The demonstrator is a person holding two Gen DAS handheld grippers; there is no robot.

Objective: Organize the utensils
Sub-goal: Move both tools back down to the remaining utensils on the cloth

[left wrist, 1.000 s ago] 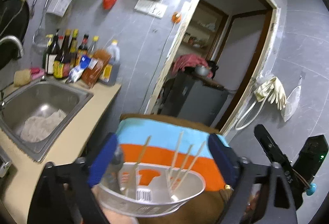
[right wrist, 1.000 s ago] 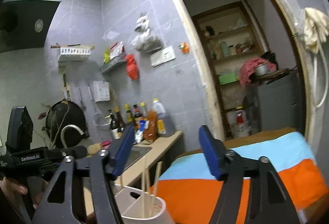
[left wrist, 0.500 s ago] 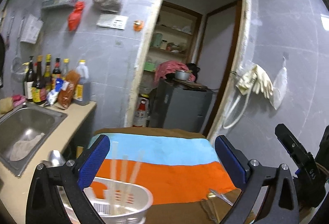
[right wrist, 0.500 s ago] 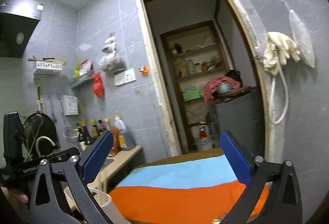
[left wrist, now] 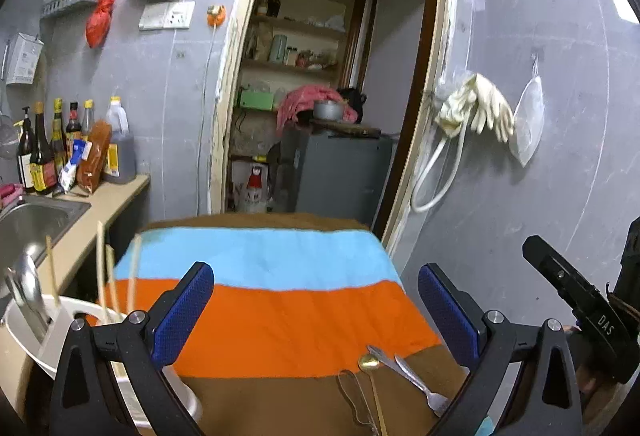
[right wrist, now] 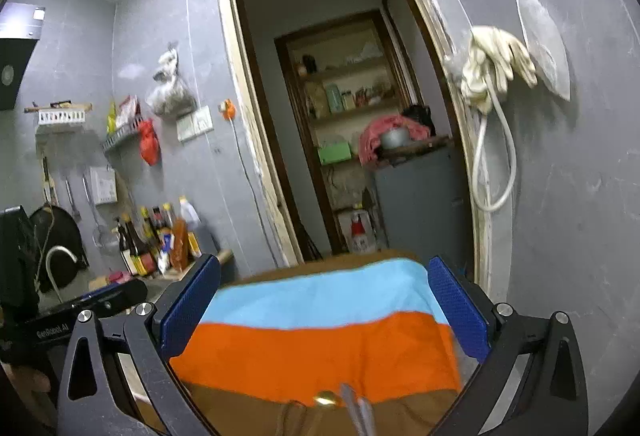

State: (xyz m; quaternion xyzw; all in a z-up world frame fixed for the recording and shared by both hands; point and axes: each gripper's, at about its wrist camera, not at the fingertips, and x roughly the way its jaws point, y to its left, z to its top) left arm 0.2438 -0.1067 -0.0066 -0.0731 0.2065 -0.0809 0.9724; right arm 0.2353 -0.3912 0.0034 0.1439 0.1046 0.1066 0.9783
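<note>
A few loose utensils lie on the brown table [left wrist: 280,404], at the near edge of a cloth striped sky-blue and orange [left wrist: 288,316]. In the left wrist view, a silver metal spoon [left wrist: 408,376] lies just inside the right finger of the left gripper [left wrist: 316,306], its long axis slanting from far-left to near-right, bowl end nearest the camera. Just beside it on the left lies a slim gold-coloured spoon [left wrist: 374,392]: its small round bowl points away, towards the orange stripe, and its handle runs almost straight back towards the camera. A clear, hard-to-read utensil lies left of that one.

The left gripper's jaws have just been opening and now stand wide apart, with nothing between the blue pads — the utensils sit below and slightly right of its centre line. A white plastic utensil holder [left wrist: 52,332] stands at the gripper's left, partly behind its left finger, with pale wooden chopsticks [left wrist: 106,276] upright and leaning slightly, and a silver metal spoon handle-down in it.

The right gripper [right wrist: 324,310] has also just been opening and is wide and empty. The same utensils appear blurred, low between its fingers, near the bottom edge.
</note>
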